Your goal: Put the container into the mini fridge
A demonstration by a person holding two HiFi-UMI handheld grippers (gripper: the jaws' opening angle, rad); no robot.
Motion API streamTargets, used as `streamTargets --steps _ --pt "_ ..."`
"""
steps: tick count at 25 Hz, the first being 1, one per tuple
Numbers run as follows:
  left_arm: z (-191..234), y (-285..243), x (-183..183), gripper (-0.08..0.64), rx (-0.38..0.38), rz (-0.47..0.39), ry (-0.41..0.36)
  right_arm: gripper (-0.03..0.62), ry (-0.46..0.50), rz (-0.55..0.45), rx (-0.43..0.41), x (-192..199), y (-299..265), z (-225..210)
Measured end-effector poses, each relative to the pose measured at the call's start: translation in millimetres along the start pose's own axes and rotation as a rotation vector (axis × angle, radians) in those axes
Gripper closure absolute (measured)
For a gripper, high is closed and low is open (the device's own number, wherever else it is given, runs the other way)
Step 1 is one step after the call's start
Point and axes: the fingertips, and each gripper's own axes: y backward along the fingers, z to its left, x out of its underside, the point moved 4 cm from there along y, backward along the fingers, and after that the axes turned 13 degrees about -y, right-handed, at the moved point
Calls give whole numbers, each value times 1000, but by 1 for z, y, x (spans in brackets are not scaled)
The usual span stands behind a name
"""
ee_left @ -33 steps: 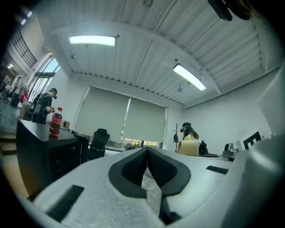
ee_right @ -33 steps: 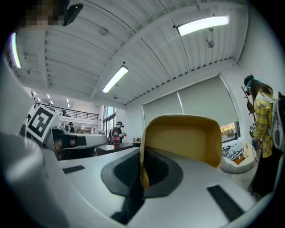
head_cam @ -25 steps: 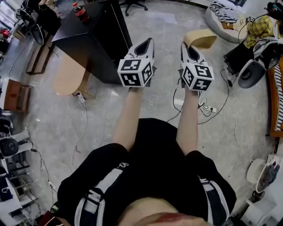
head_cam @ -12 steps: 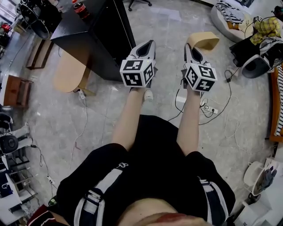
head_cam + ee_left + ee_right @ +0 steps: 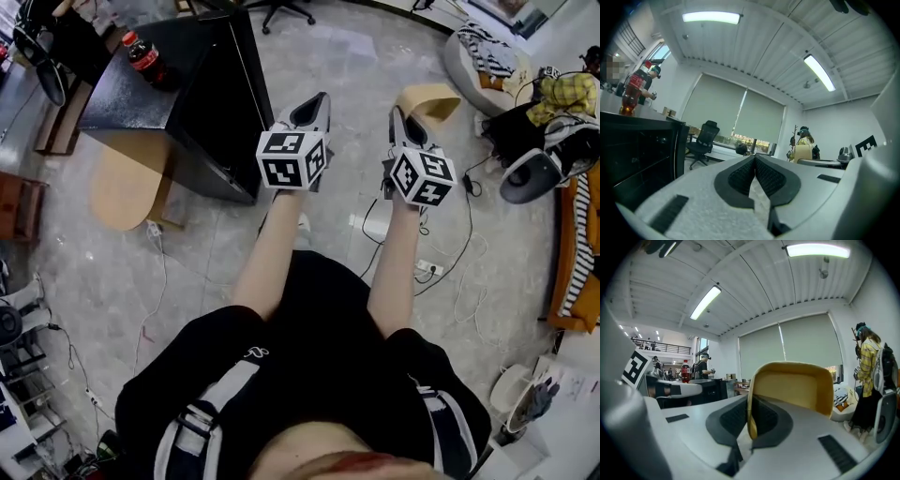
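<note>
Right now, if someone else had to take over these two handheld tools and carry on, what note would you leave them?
Left gripper: jaws together, holding nothing.
Right gripper: jaws clamped on one wall of the yellow container, held up in the air.
The black mini fridge stands ahead and to the left, with a cola bottle on top. Its door looks shut from here.
Done: the container is picked up.
Left: go over to the fridge, probably open the door with the free left gripper, set the container inside and let go.
</note>
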Motion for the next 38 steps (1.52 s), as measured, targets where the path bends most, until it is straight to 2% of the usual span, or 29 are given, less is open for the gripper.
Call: streamTargets --steps 5,9,15,21,26,31,34,38 --pt "60 -88 -2 554 1 23 15 578 2 29 -17 -10 -105 -14" --pt "98 -135 5 554 4 48 30 578 5 52 -41 -9 -165 -14" --pt "135 -180 19 554 -6 76 65 578 9 94 -47 -5 -222 -28" --pt "154 -199 25 554 -45 90 96 578 22 141 -86 -4 -255 -30" --pt "172 -197 53 554 -139 133 162 578 35 236 -149 16 -285 -31" --pt "198 -182 92 554 -244 180 228 578 37 342 -216 56 -314 -23" --pt "214 -151 127 554 -349 235 283 578 42 442 -292 95 -328 -3" --pt "240 -93 186 554 -492 310 373 578 55 588 -398 169 -340 42"
